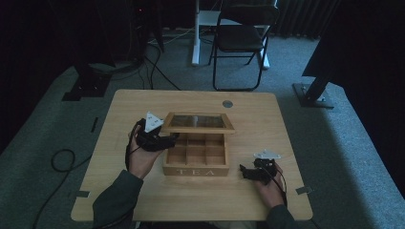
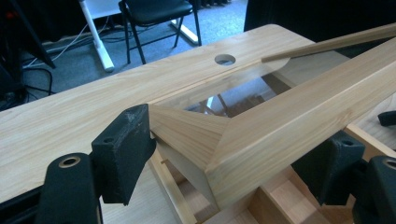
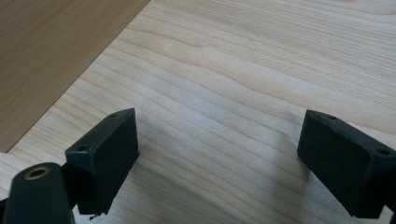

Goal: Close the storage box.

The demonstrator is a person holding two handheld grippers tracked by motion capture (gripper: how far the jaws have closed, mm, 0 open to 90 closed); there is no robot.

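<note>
A wooden tea box (image 1: 196, 171) marked TEA stands mid-table, its empty compartments showing. Its glass-paned lid (image 1: 198, 123) is raised, hinged at the back. My left gripper (image 1: 169, 140) is at the lid's front left corner. In the left gripper view that wooden corner (image 2: 196, 135) lies between the spread jaws (image 2: 229, 161); the left pad (image 2: 123, 154) touches its tip and the right pad (image 2: 334, 168) sits partly under the frame, with no squeeze visible. My right gripper (image 1: 247, 172) rests low on the table right of the box, open and empty (image 3: 217, 158).
The light wooden table (image 1: 258, 119) has a round cable hole (image 1: 228, 103) behind the box. The box's darker side wall (image 3: 51, 56) is just ahead of my right gripper. A black folding chair (image 1: 241, 38) and stand legs are on the carpet beyond the table.
</note>
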